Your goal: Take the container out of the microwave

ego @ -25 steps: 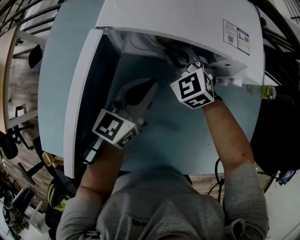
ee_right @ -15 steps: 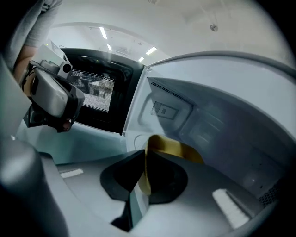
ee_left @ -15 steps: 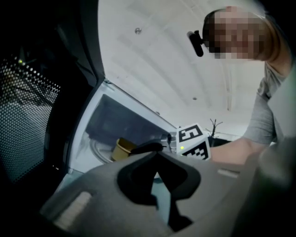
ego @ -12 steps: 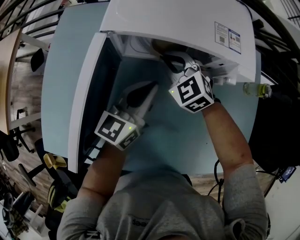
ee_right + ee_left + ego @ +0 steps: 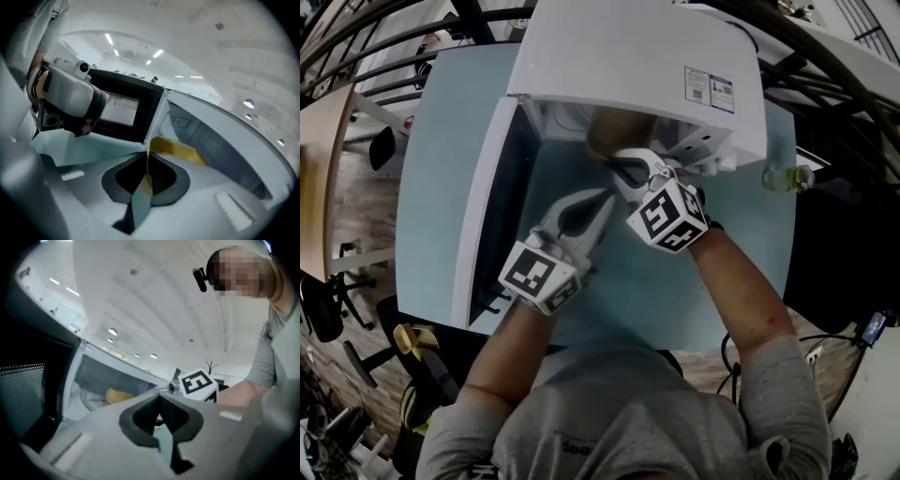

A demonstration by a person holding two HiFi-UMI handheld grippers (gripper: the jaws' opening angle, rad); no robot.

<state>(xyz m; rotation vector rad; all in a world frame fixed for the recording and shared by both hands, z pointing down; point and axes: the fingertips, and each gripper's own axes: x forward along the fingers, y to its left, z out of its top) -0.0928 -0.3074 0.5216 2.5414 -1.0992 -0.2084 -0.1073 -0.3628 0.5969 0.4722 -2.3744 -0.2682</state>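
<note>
Where a pale blue table (image 5: pixel 431 187) fills the head view, a white microwave (image 5: pixel 628 56) sits at 12 o'clock, its mouth facing the person. Its door (image 5: pixel 483 216) hangs open toward 9 o'clock, dark on the inner side. A yellow container (image 5: pixel 614 136) sits at the mouth of the microwave, just above centre, partly under the top edge of the oven.

The right gripper (image 5: pixel 147 157) reaches toward 11 o'clock. Its jaws have just been closing and are pinched on the container's thin rim, which runs down between them in the right gripper view. The left gripper (image 5: pixel 159 399) is at 7 o'clock, pointing toward 1 o'clock. Its jaws are together with nothing between them, and it stands apart from the container. A small bottle (image 5: pixel 787 176) stands at 2 o'clock, beside the microwave.
</note>
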